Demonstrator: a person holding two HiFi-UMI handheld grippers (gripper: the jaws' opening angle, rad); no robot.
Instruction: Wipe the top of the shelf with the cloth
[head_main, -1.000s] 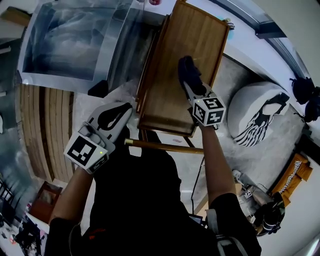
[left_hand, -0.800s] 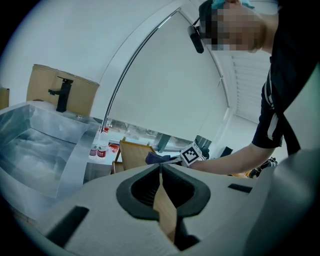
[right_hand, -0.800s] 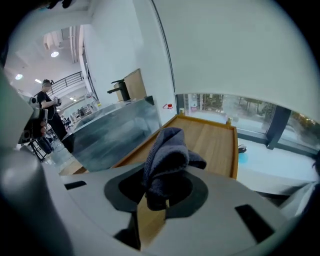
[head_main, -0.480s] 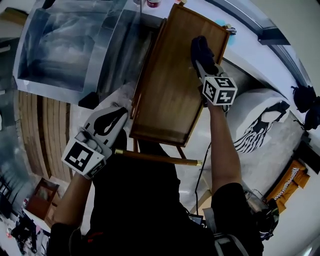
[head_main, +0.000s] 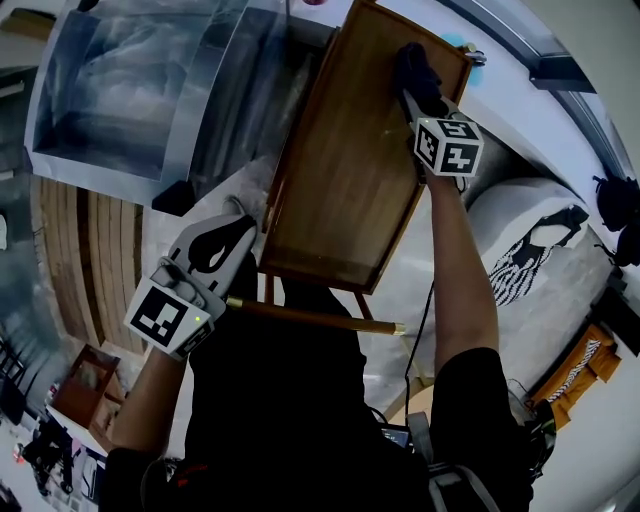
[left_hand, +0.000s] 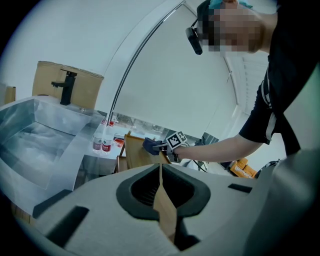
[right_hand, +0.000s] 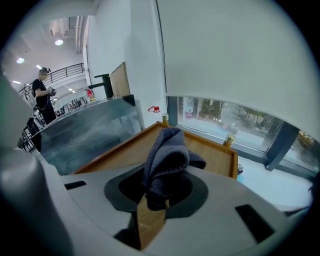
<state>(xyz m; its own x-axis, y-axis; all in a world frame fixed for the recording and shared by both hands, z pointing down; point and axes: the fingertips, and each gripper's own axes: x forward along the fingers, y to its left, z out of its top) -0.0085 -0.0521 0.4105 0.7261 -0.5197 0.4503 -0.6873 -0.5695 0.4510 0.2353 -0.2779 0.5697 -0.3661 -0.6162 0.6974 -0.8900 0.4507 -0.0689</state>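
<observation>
R gripper (head_main: 418, 92): jaws clenched on dark blue cloth (right_hand: 167, 159), bunched up, pressed on wooden shelf top (head_main: 340, 190) nr its far end, window side. L gripper (head_main: 218, 243): jaws together, nothing held, by shelf's near-left corner, beside steel sink (head_main: 120, 90).

From where I stand, no word, number or brand can be read anywhere. The marker cube (head_main: 447, 147) on the right gripper (head_main: 415, 72), upper right of the head view, and the other cube (head_main: 170, 312) on the left gripper (head_main: 243, 222), lower left, carry only black-and-white square patterns, no letters. In the left gripper view, two bottles (left_hand: 106, 142) left of centre wear red labels too small to read.
</observation>
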